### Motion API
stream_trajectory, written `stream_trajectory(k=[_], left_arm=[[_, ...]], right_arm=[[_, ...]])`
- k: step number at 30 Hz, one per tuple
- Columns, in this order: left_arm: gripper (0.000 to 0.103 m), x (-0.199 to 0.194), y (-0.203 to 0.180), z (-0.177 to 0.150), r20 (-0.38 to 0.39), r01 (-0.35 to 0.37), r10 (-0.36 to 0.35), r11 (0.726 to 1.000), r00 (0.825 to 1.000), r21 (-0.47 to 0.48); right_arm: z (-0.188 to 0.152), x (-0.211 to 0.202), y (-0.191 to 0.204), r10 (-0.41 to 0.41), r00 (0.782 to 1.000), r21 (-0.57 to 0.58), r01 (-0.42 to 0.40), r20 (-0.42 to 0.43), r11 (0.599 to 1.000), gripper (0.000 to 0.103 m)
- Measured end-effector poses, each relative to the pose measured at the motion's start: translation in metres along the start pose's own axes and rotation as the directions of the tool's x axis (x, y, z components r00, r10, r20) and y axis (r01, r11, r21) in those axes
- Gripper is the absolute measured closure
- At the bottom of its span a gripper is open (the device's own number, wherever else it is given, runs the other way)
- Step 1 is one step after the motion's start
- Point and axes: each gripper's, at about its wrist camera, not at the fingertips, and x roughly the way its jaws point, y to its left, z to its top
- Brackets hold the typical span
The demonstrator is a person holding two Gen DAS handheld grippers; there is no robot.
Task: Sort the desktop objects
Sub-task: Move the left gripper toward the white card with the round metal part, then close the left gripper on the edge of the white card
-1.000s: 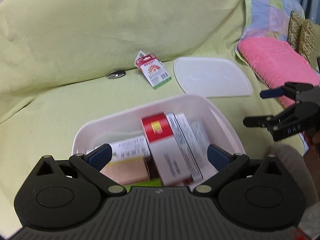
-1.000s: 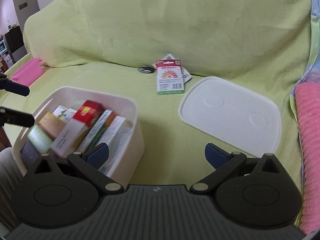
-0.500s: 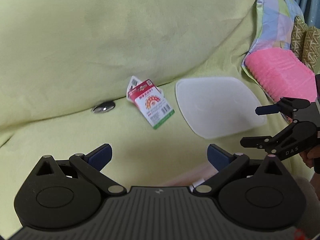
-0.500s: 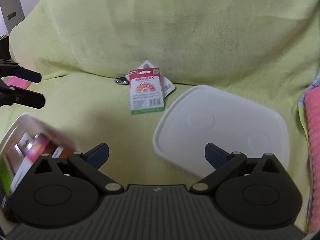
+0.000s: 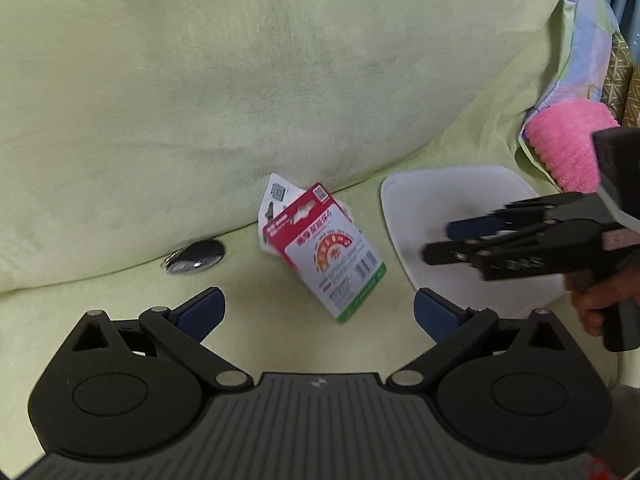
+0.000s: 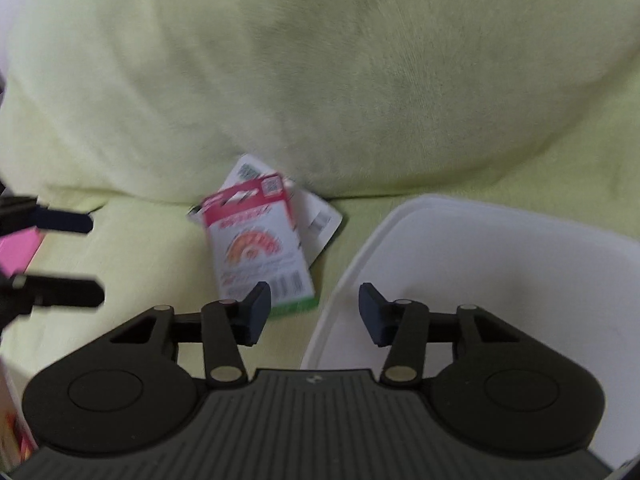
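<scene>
Hovering w/ fingers spread, empty: left gripper [image 5: 320,312] & right gripper [image 6: 314,312] near white lid [image 6: 500,280], red card pack [image 5: 332,252].

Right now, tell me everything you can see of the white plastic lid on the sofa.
The white plastic lid lies flat on the green sofa cover, right of the red-and-white card packet and apart from it. It is a rounded rectangle with a raised rim, smooth and matte, nothing resting on it. The right gripper, jaws partly closed, straddles its near-left edge without gripping it.
</scene>
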Motion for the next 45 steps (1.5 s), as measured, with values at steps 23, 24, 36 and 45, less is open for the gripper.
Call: stream_trajectory(k=[23, 24, 36, 45], left_arm=[[0.002, 0.018, 0.052, -0.004, -0.002, -0.066, 0.066, 0.997, 0.998, -0.048], [0.002, 0.021, 0.051, -0.004, -0.007, -0.071, 0.07, 0.997, 0.997, -0.035], [0.004, 0.085, -0.023, -0.022, 0.192, -0.321, 0.259, 0.704, 0.947, 0.634], [0.01, 0.127, -0.049, -0.059, 0.335, -0.392, 0.264, 0.205, 0.905, 0.897]], right_arm=[[-0.009, 0.057, 0.059, 0.353, 0.927, -0.217, -0.374, -0.131, 0.902, 0.06], [-0.011, 0.054, 0.059, 0.331, 0.936, -0.23, -0.351, -0.123, 0.908, 0.06], [-0.03, 0.054, 0.058, -0.049, 0.999, -0.514, 0.051, 0.018, 0.857, 0.061], [-0.047, 0.07, 0.078, -0.166, 0.982, -0.691, 0.178, 0.085, 0.701, 0.061]])
